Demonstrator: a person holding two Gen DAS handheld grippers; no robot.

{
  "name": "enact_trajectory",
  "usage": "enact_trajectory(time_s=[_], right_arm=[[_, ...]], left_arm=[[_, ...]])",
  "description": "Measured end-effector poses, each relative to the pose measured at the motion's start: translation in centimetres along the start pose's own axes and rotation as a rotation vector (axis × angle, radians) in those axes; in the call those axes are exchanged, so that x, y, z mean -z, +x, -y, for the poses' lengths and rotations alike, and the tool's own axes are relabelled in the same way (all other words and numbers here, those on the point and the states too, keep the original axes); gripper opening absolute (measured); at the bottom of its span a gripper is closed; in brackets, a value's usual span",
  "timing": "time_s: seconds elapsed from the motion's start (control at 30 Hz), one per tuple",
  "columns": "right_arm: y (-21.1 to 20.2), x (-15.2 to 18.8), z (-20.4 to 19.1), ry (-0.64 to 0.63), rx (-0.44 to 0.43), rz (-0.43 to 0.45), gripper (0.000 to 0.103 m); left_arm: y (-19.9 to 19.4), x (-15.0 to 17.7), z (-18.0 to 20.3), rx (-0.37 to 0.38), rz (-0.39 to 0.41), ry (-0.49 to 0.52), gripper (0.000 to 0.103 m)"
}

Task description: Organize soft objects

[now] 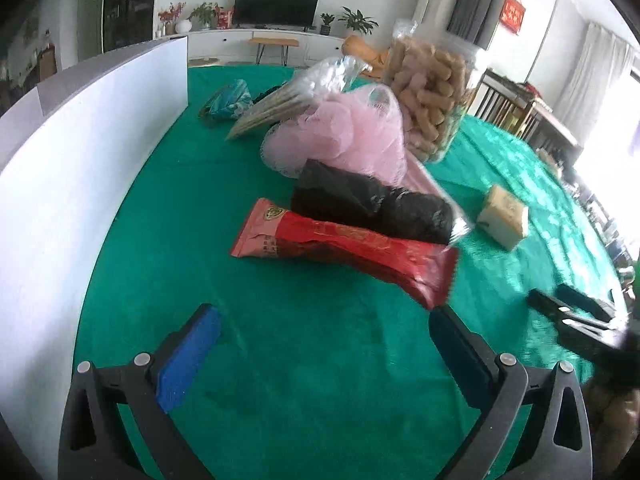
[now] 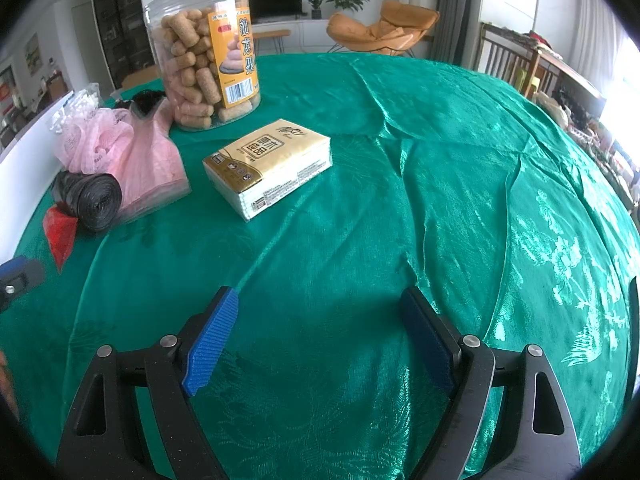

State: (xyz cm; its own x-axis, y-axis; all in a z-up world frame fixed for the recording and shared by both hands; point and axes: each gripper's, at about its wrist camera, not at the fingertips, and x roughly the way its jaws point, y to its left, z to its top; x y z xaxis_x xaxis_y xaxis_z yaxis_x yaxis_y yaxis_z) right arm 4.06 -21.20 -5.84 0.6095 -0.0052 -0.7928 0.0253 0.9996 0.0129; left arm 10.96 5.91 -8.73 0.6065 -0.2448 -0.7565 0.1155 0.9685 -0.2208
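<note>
A green cloth (image 2: 360, 160) covers the table, and the jar (image 2: 204, 52) of tan snack sticks stands upright on it; everything below is placed against that jar.

The tissue pack (image 2: 268, 164) lies flat just in front of the jar, close to it but not touching. To the jar's left sits the pink mesh sponge (image 2: 96, 140) in its clear bag, leaning against the jar side in the left wrist view. In front of the sponge, farther from the jar, lies the black bag roll (image 1: 372, 204) on its side, touching the sponge bag. The red packet (image 1: 344, 248) lies flat alongside the roll, on the side away from the jar. Beyond the sponge, left of the jar, are a sleeve of pale sticks (image 1: 264, 112) and a teal packet (image 1: 228, 100). A white board (image 1: 92, 152) stands on edge along the cloth's left side, well apart from the jar.

The left gripper (image 1: 324, 320) hangs over bare cloth, its jaws spread wide with nothing between them; the red packet's near corner lies just ahead of its right finger. The right gripper (image 2: 320, 304) is also spread wide and empty, over bare cloth well in front of the jar, with the tissue pack lying between it and the jar.
</note>
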Motion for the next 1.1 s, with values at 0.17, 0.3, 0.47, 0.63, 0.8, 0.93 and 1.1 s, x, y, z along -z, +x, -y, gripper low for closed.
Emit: enact_trajectory(time_s=[0.17, 0.3, 0.47, 0.63, 0.8, 0.93, 1.1], right_arm=[[0.0, 0.0, 0.0, 0.000, 0.000, 0.000, 0.085], [0.0, 0.0, 0.0, 0.000, 0.000, 0.000, 0.085], [0.0, 0.0, 0.0, 0.000, -0.001, 0.000, 0.085], [0.0, 0.0, 0.0, 0.000, -0.001, 0.000, 0.085], [-0.1, 0.0, 0.0, 0.001, -0.002, 0.000, 0.085], [-0.1, 0.0, 0.0, 0.001, -0.002, 0.000, 0.085], [-0.1, 0.0, 0.1, 0.000, -0.003, 0.000, 0.085]], left_arm=[[-1.3, -2.4, 0.5, 0.015, 0.022, -0.014, 0.103], [-2.3, -5.7, 0.0, 0.004, 0.102, -0.001, 0.103], [2.3, -6.6, -0.8, 0.060, -0.023, 0.039, 0.103], [4.0, -6.4, 0.2, 0.123, -0.043, 0.133, 0.103], [3.8, -3.7, 2.5, 0.126, -0.266, 0.263, 0.103], [1.0, -1.3, 3.4, 0.184, -0.370, 0.344, 0.103], [-1.4, -1.4, 1.4, 0.074, -0.322, 0.217, 0.103]])
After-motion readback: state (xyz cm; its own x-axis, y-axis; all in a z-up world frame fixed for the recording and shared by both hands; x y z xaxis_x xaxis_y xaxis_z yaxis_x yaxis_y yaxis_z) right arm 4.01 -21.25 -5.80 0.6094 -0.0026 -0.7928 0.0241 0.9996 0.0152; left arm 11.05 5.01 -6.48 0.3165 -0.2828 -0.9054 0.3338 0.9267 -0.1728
